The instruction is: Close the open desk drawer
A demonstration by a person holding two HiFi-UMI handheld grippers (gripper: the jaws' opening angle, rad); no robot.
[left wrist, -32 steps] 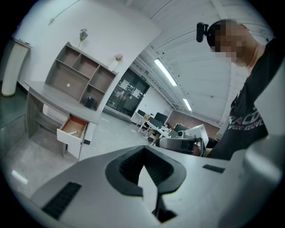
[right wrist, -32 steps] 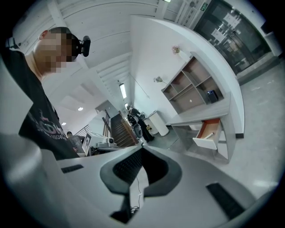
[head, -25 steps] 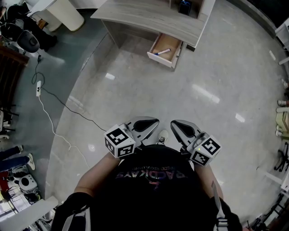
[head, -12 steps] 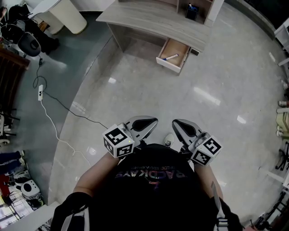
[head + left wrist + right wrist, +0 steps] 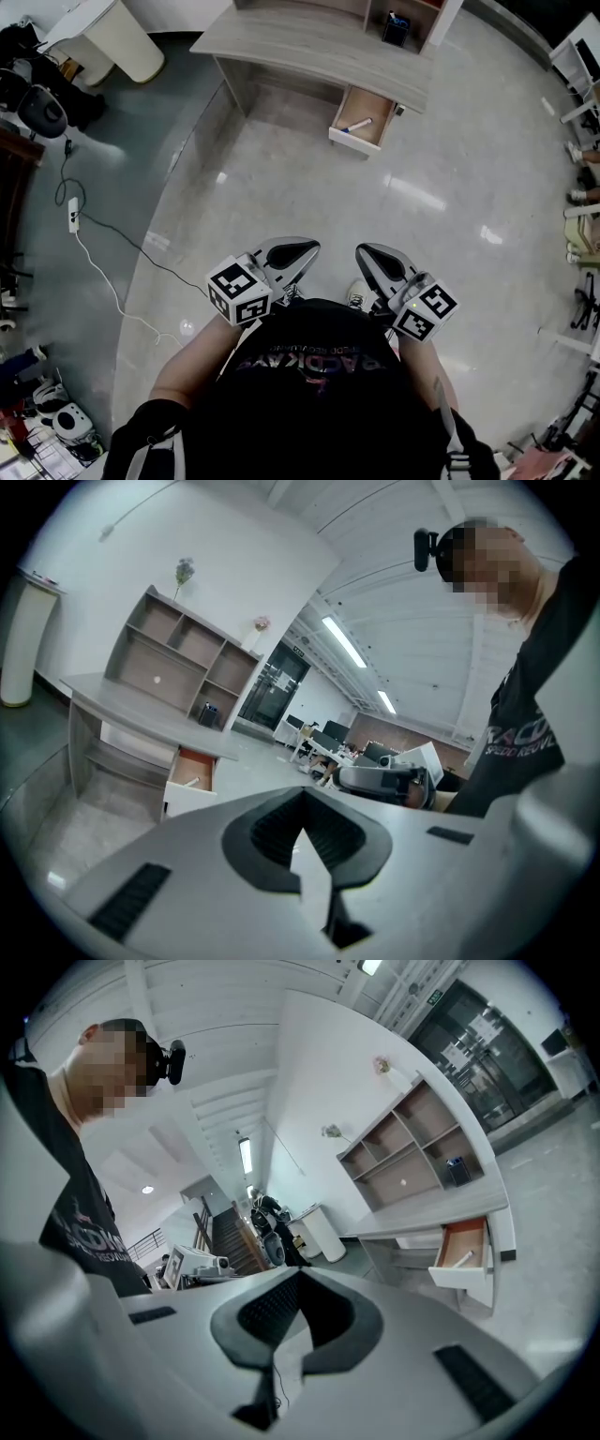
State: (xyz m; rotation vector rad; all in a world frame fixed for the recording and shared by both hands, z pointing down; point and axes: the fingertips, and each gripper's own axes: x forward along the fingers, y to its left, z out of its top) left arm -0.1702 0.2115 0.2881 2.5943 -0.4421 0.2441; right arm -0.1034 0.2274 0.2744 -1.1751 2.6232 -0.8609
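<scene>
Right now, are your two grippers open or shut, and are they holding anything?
Left gripper: shut, holding nothing.
Right gripper: shut, holding nothing.

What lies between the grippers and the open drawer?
Nothing: in the head view only bare shiny floor separates the left gripper, right gripper and the drawer.

An office: a pale desk (image 5: 309,42) with cubby shelves (image 5: 178,658) (office chairs (image 5: 326,733) beyond).
</scene>
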